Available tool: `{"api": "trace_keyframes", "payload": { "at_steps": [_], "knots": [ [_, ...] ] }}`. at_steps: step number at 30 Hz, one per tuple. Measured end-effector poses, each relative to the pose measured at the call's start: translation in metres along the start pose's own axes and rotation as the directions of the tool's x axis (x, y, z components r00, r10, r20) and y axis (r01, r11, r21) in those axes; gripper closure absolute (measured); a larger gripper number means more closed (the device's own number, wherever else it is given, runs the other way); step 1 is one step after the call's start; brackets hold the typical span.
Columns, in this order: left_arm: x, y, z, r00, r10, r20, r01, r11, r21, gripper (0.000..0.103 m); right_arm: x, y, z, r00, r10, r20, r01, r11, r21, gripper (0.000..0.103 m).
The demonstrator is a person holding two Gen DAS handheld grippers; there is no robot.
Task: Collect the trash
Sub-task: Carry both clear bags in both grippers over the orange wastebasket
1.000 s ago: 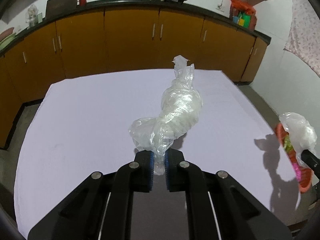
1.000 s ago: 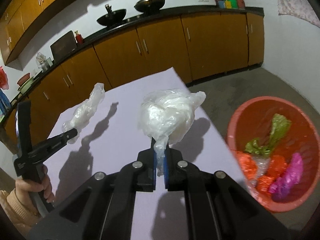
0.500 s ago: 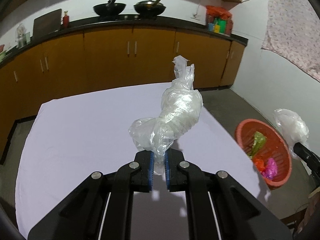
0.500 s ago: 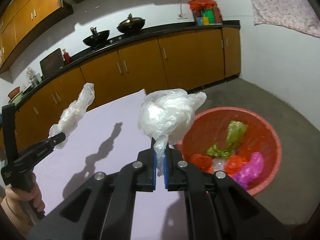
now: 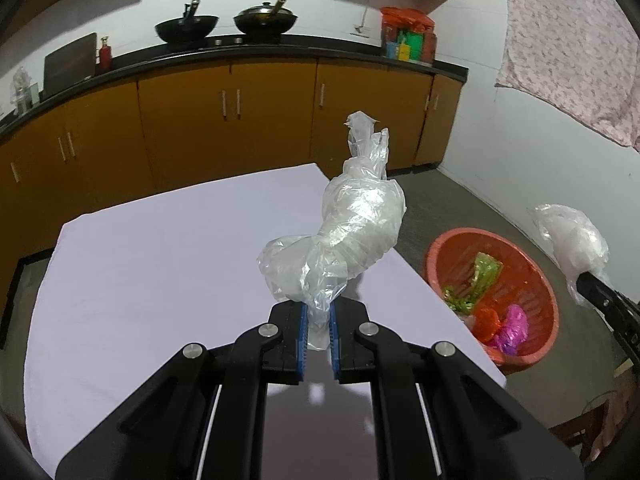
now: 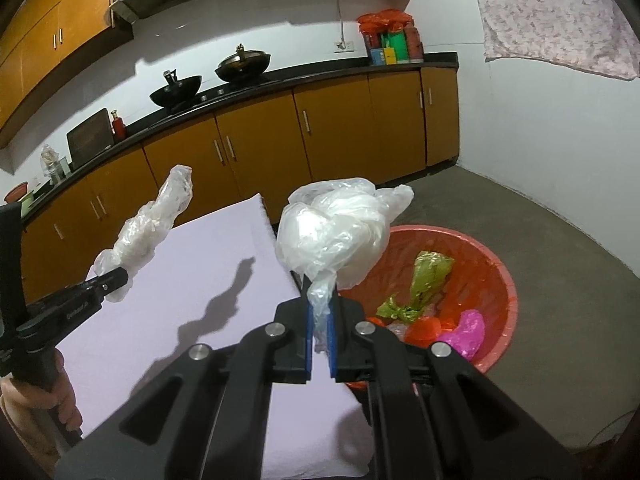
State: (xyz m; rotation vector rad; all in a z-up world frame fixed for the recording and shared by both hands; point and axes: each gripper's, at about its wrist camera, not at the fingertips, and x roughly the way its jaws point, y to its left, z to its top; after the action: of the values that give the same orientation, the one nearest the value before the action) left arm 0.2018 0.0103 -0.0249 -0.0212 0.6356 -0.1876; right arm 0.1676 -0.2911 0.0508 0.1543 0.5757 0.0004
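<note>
both hand-held grippers have swung toward the table's (image 5: 160,264) right edge; left hand-held gripper (image 5: 318,330) pinches a long clear bag (image 5: 352,232), right hand-held gripper (image 6: 320,332) a balled white bag (image 6: 332,232) above the red basket (image 6: 496,280).

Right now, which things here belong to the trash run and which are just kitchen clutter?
Job:
long clear bag in left gripper
bunched clear bag in right gripper
red basket

Lying about:
woks
red bottle
hanging cloth
</note>
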Motion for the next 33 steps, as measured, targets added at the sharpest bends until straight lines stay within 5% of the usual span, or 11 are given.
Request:
{"api": "trace_keyframes", "payload": {
  "at_steps": [21, 33],
  "knots": [
    [0.023, -0.074, -0.008, 0.992, -0.107, -0.062, 0.111, 0.992, 0.066, 0.094, 0.008, -0.042, -0.002, 0.997, -0.071, -0.011, 0.071, 0.997, 0.036, 0.096],
    [0.059, -0.127, -0.016, 0.97, -0.197, -0.141, 0.208, 0.976, 0.068, 0.094, 0.032, -0.084, 0.004, 0.994, -0.109, -0.028, 0.111, 0.99, 0.083, 0.096]
  ]
}}
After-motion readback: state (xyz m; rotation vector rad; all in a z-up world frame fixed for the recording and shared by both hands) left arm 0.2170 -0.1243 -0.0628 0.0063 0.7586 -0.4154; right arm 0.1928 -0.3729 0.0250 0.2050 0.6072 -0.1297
